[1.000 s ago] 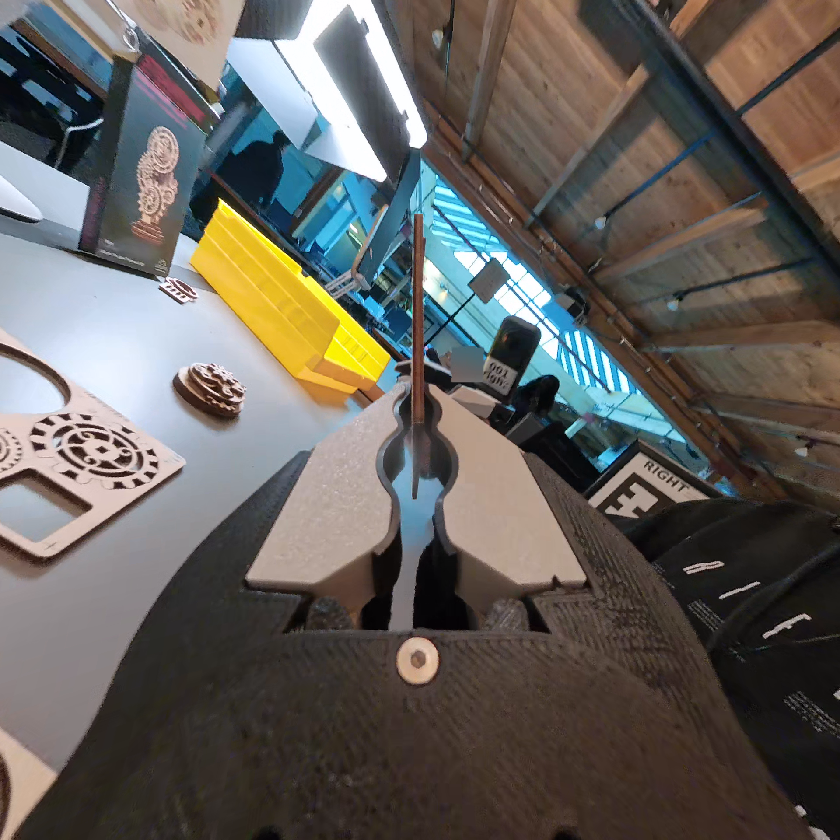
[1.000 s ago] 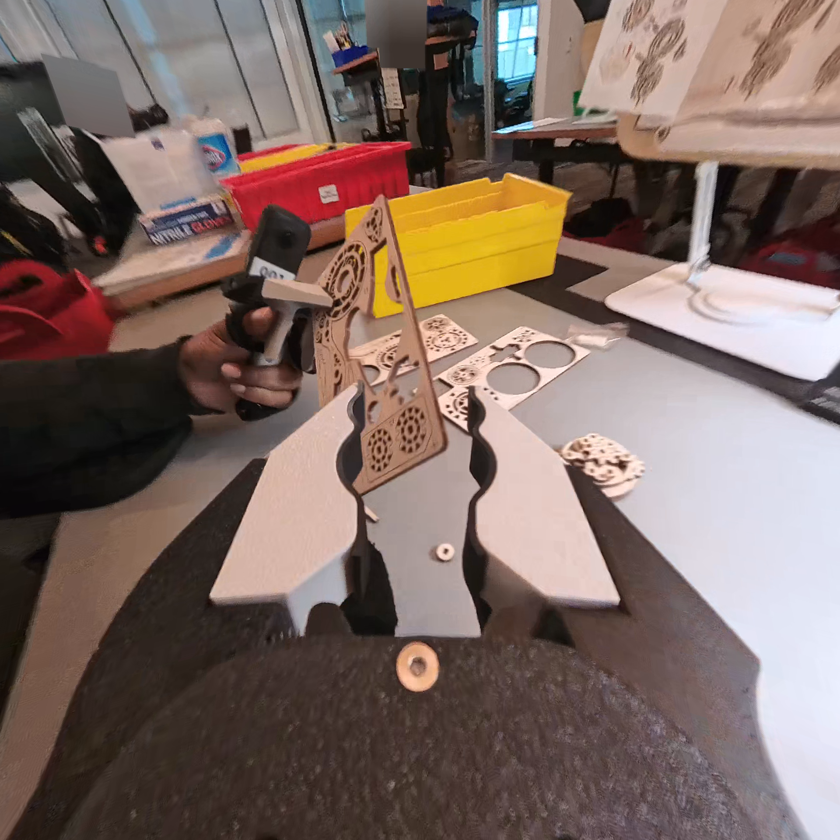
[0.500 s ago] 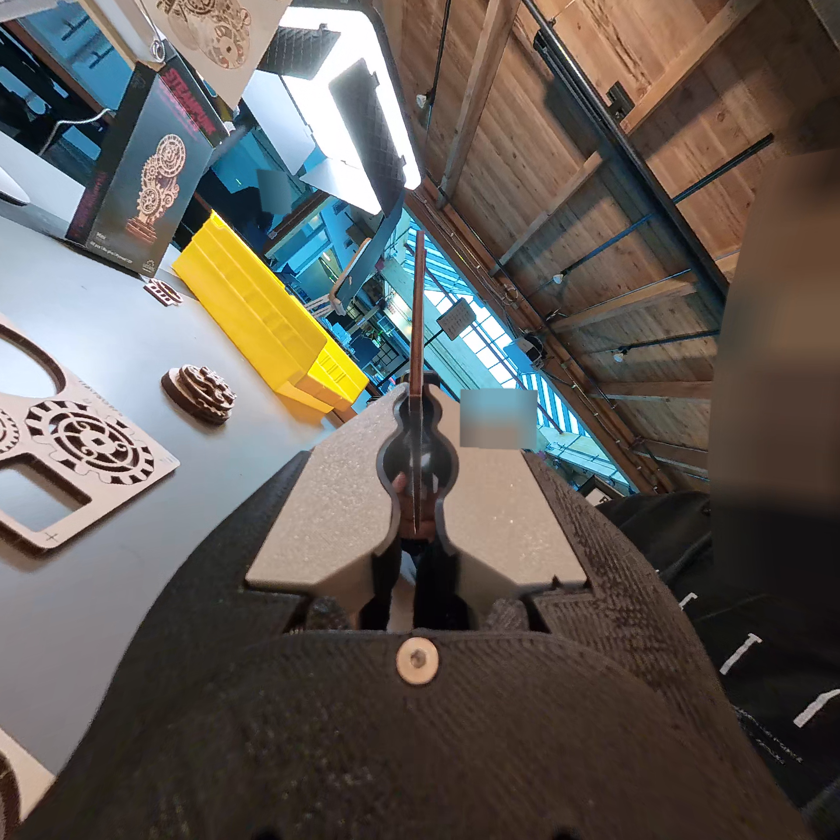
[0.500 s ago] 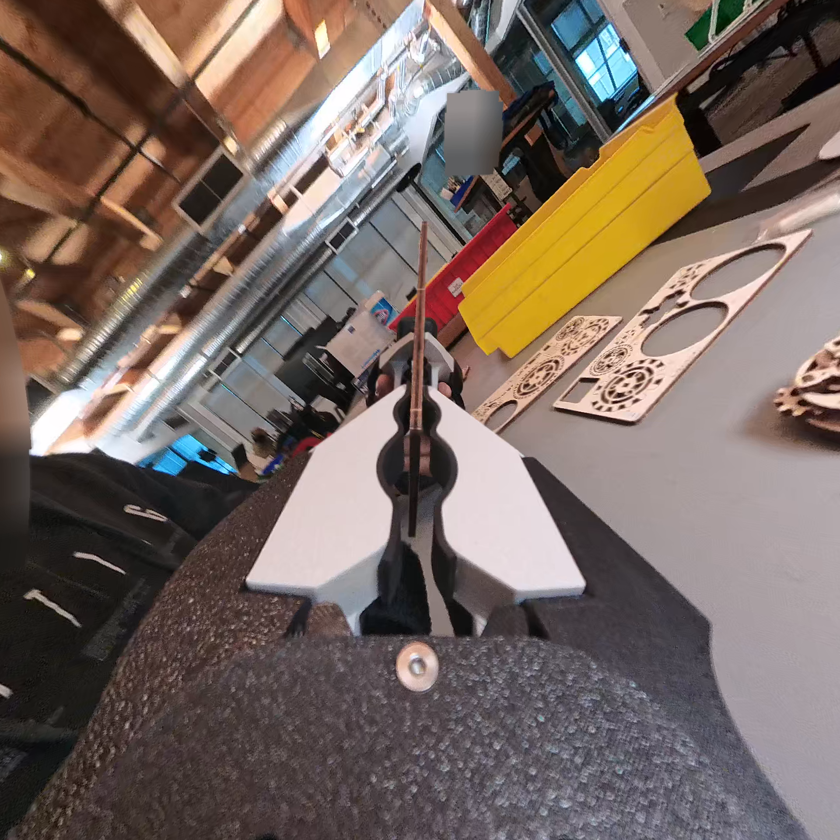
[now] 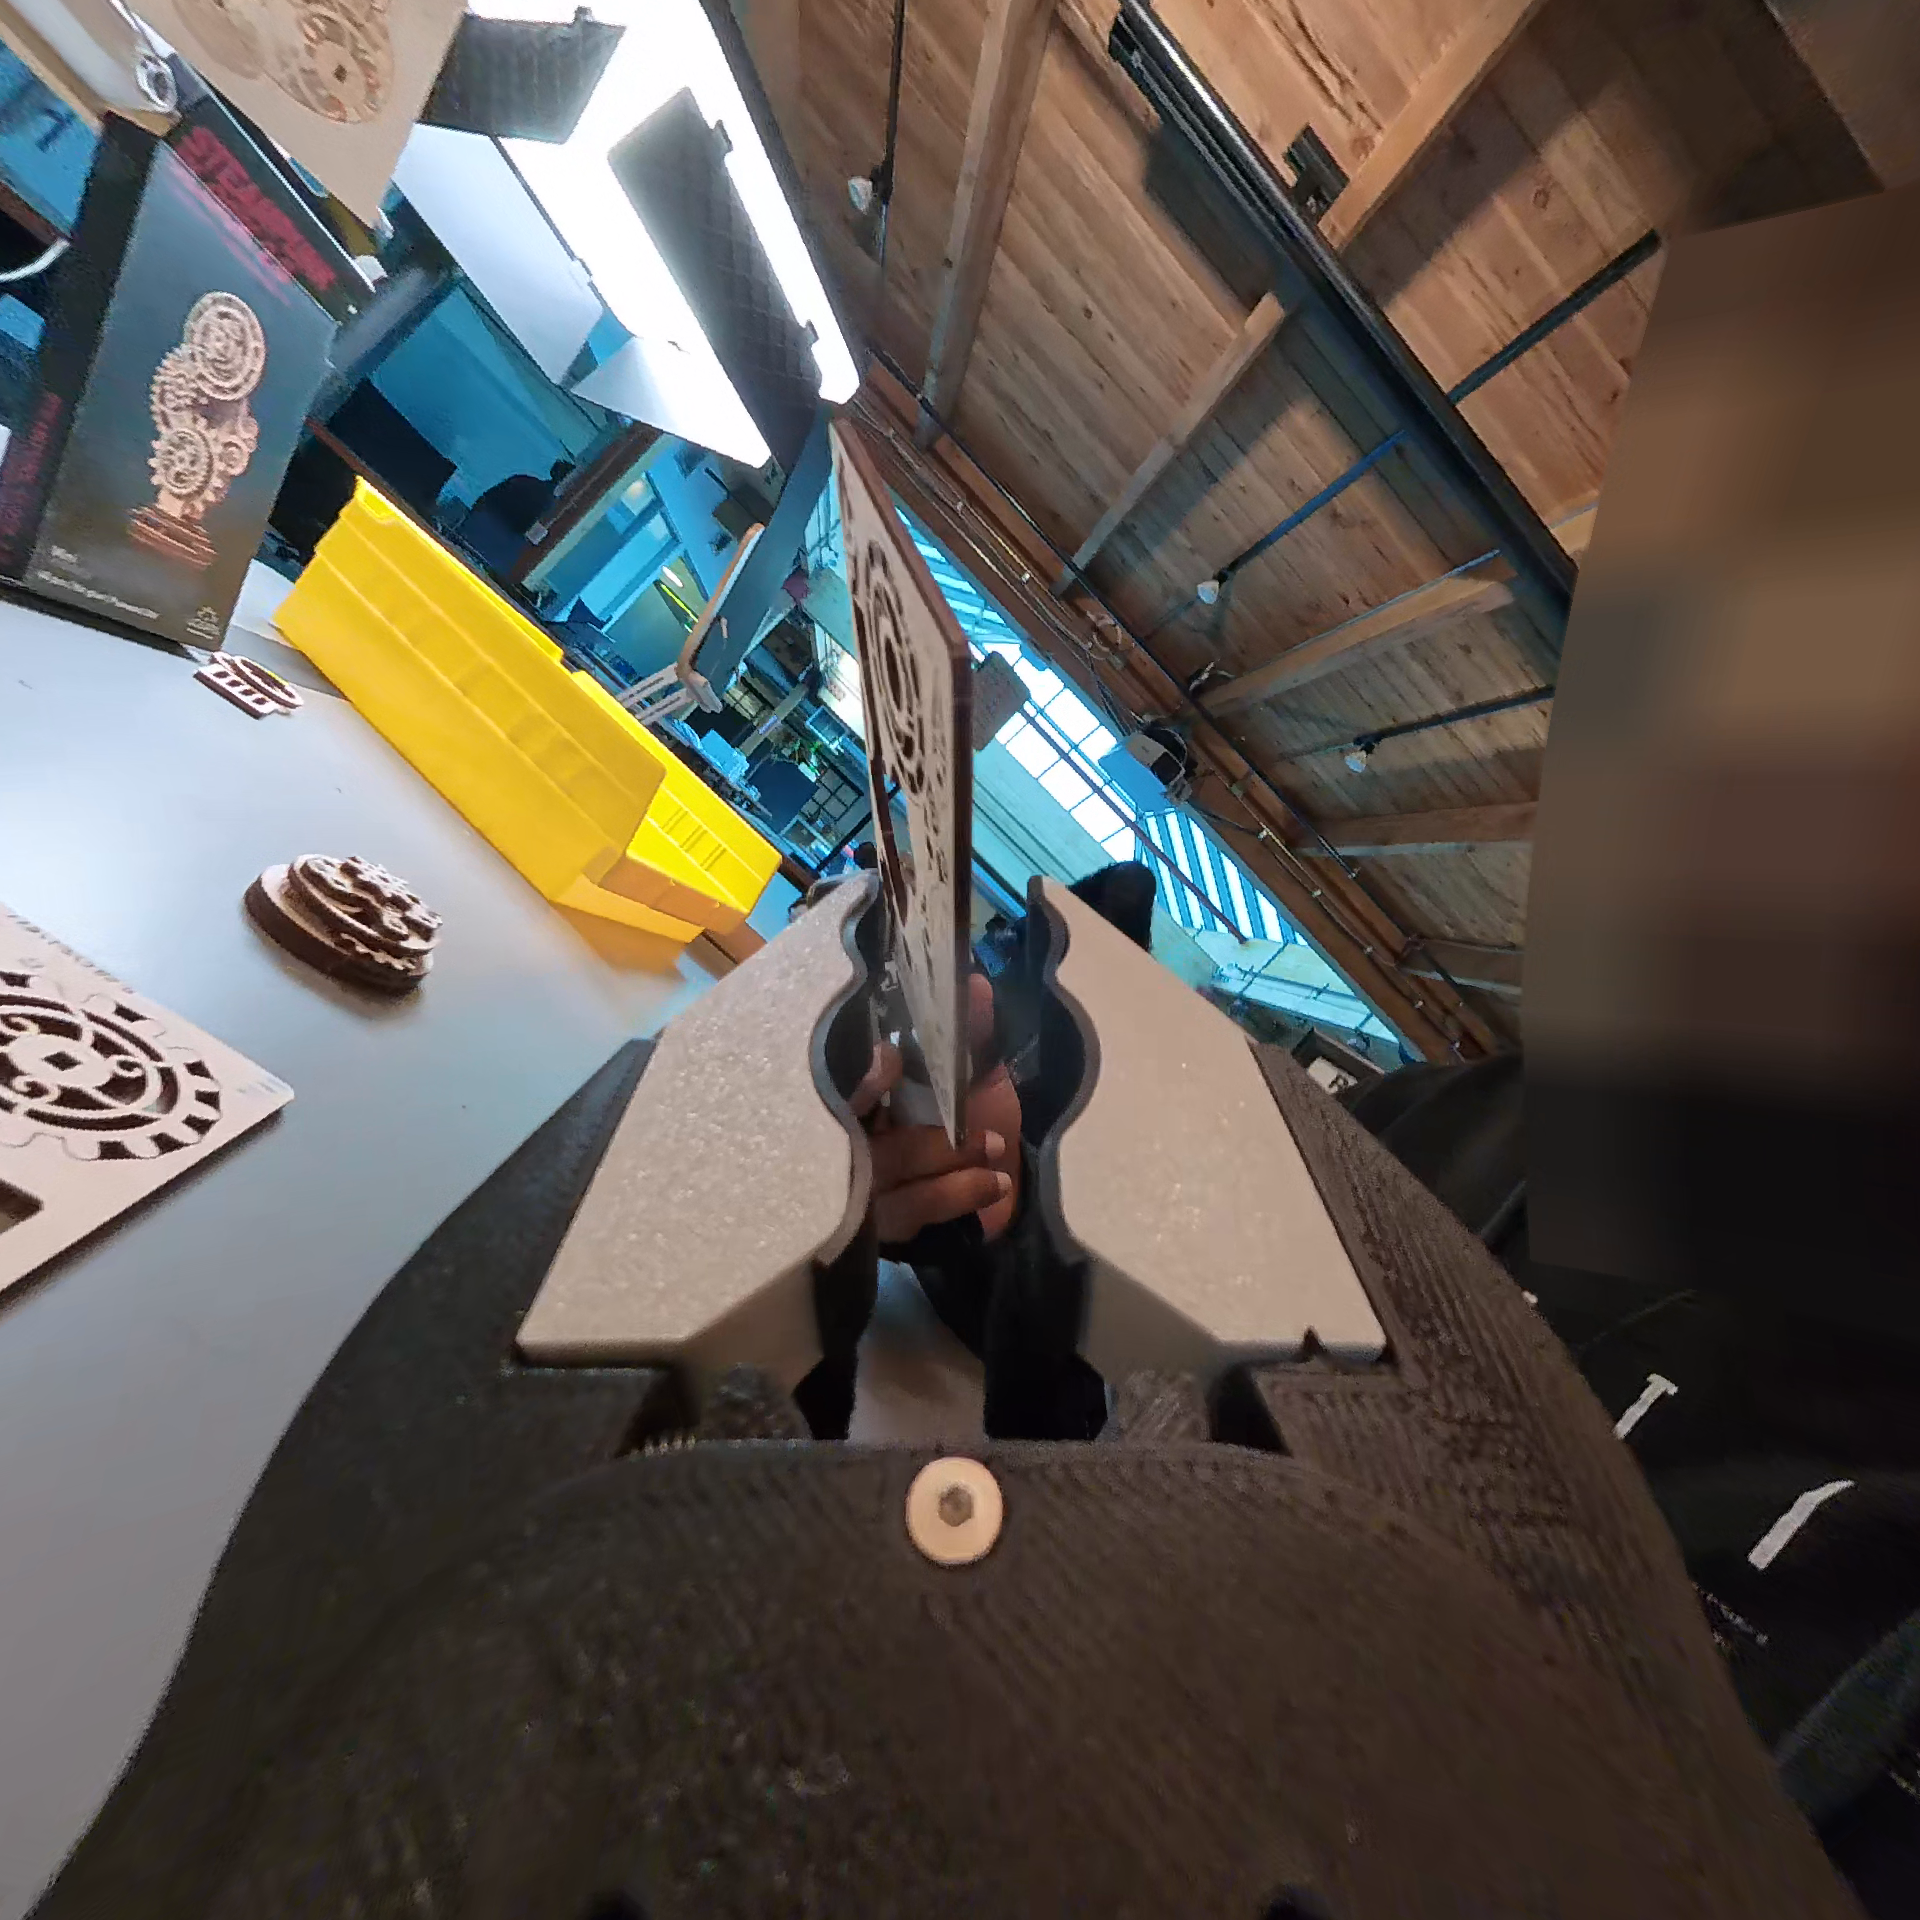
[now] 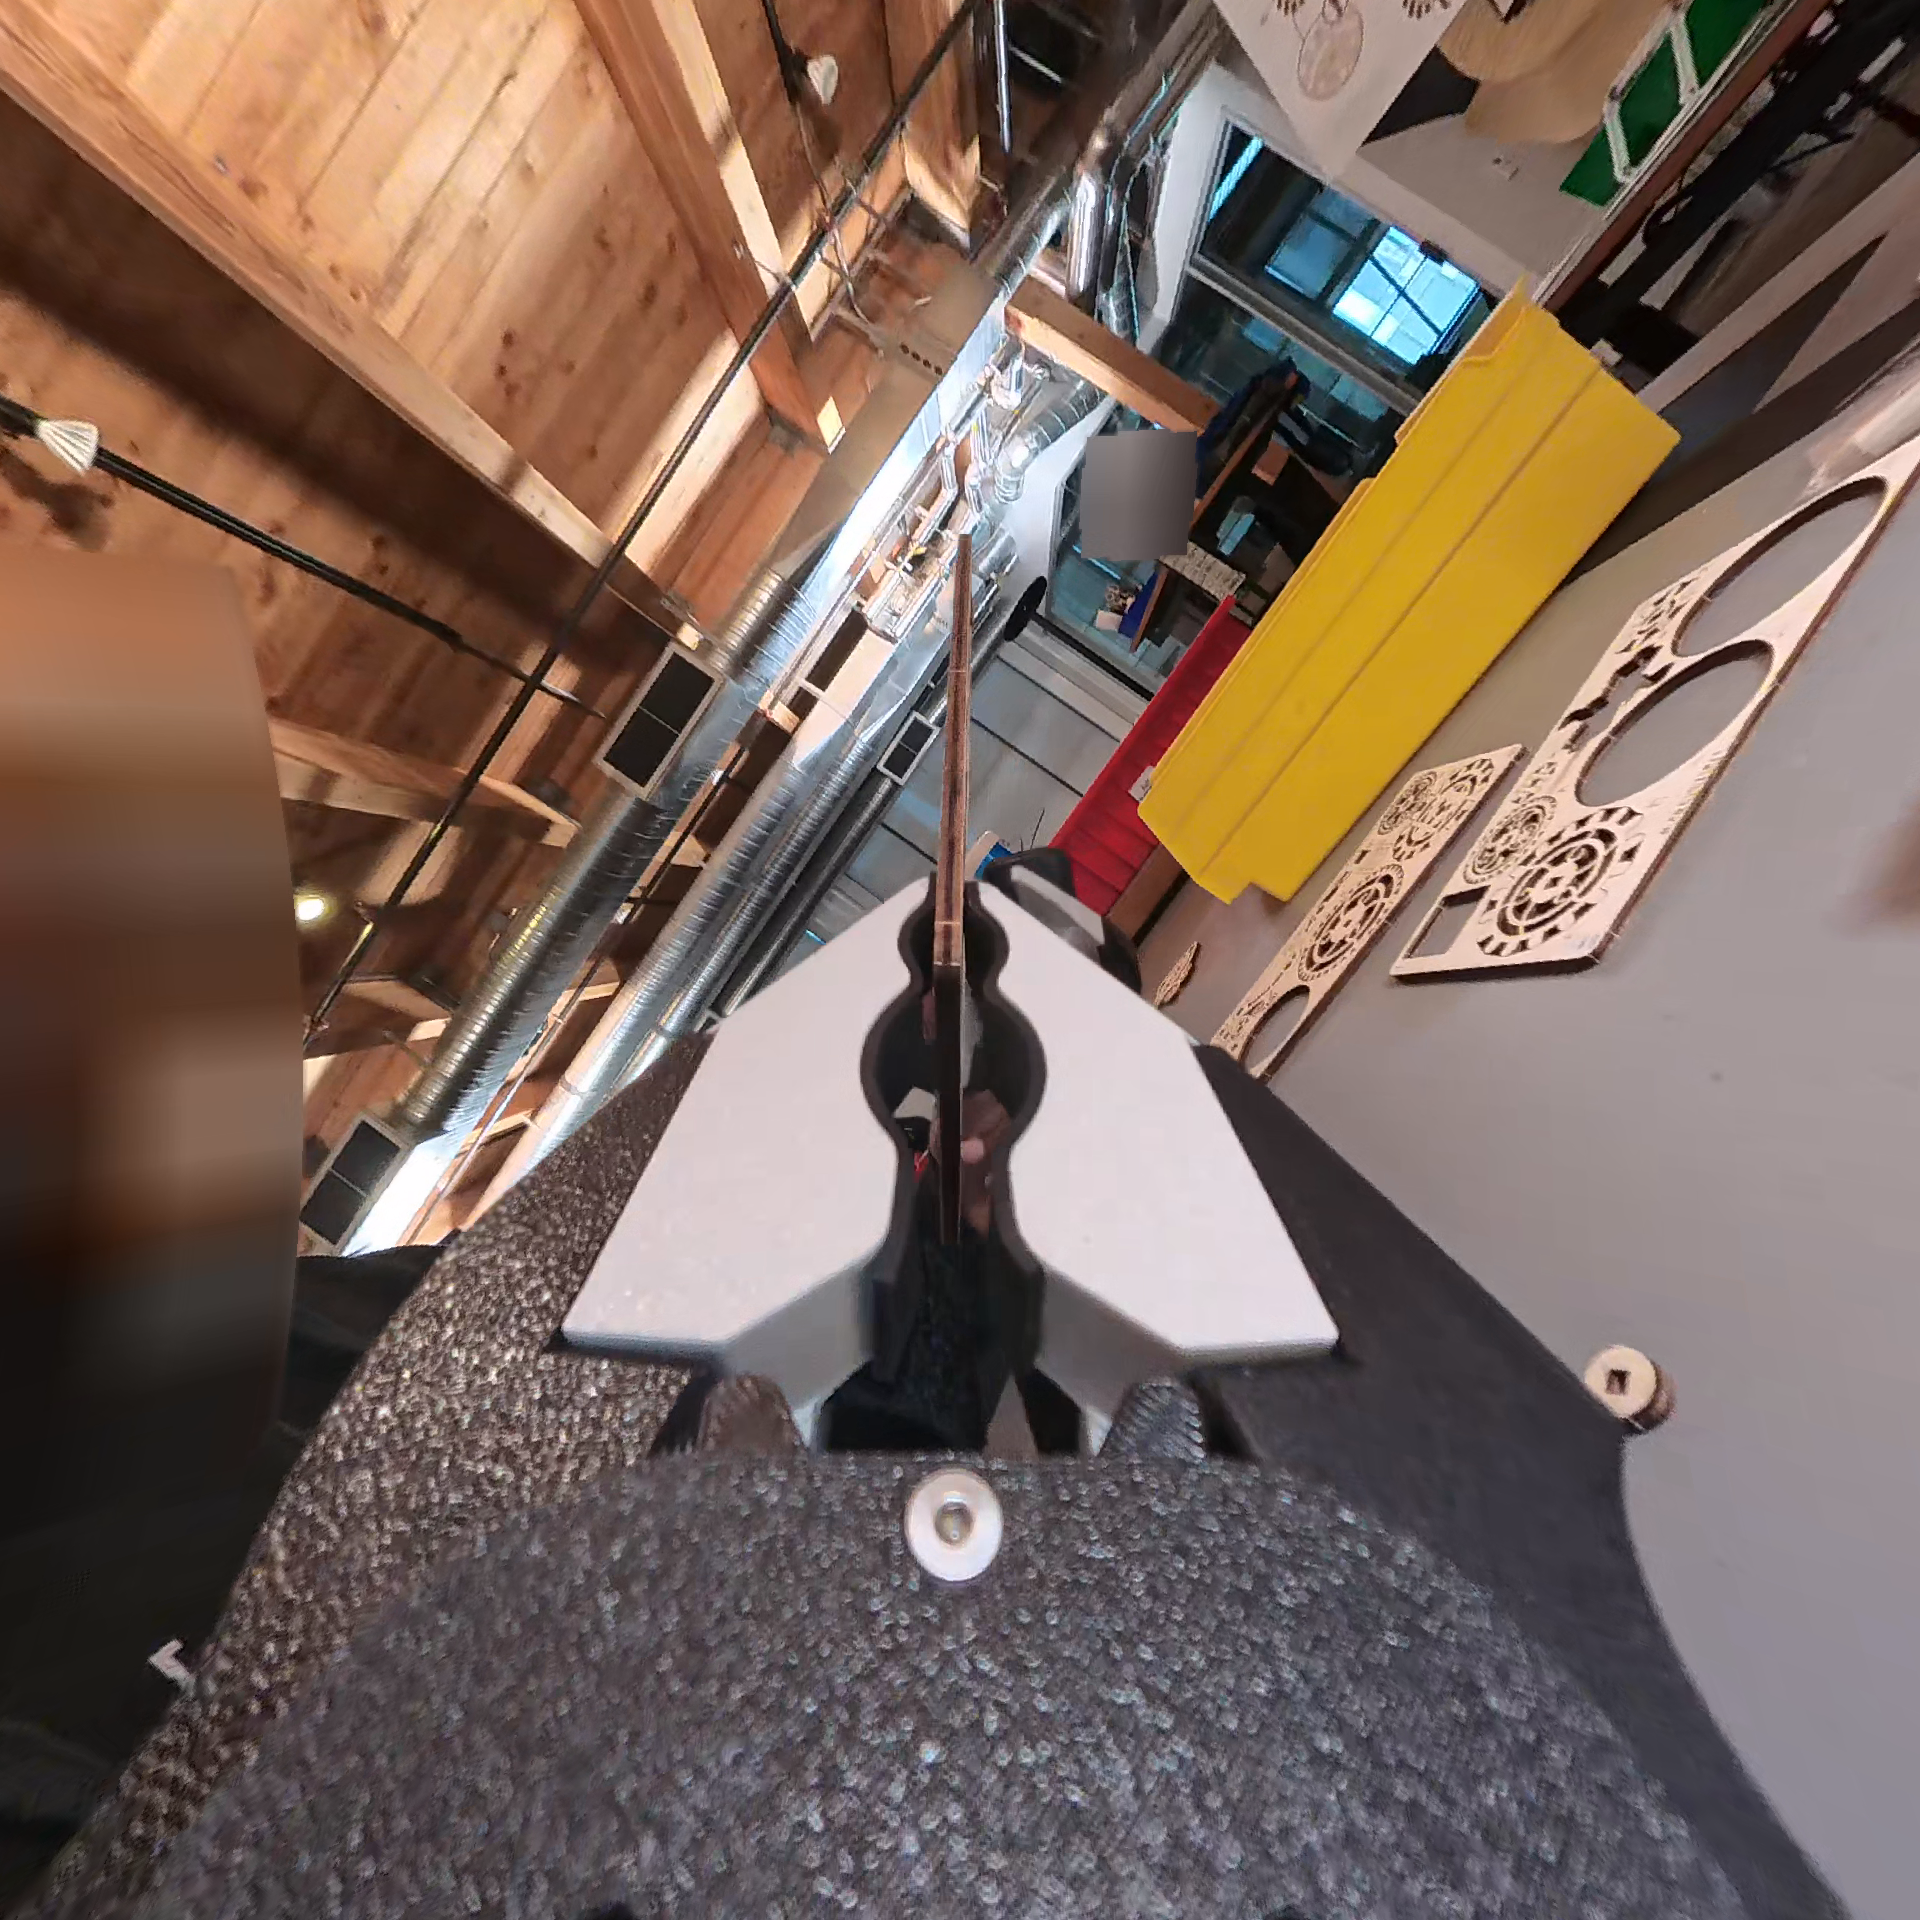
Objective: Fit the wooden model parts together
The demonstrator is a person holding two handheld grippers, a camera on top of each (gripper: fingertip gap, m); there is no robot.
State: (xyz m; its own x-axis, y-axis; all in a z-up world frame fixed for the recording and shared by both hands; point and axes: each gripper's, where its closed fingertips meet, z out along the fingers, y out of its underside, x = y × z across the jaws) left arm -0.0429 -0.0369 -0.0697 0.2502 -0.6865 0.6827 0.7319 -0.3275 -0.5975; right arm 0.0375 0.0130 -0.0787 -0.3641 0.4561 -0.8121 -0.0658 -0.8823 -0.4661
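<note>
Gear stack (image 5: 343,920) before bin (image 5: 520,717), seemingly.

On the grey table (image 5: 156,810) we see a yellow bin (image 5: 499,707), with a dark printed box (image 5: 156,416) standing near its end, a red bin (image 6: 1132,800) behind the yellow one, and timber ceiling beams (image 6: 644,135) and silver ducting (image 6: 665,831) overhead.

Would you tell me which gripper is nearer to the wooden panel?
Right. The right gripper is clamped on the wooden panel; the left gripper stands open around it, apparently not gripping.
</note>
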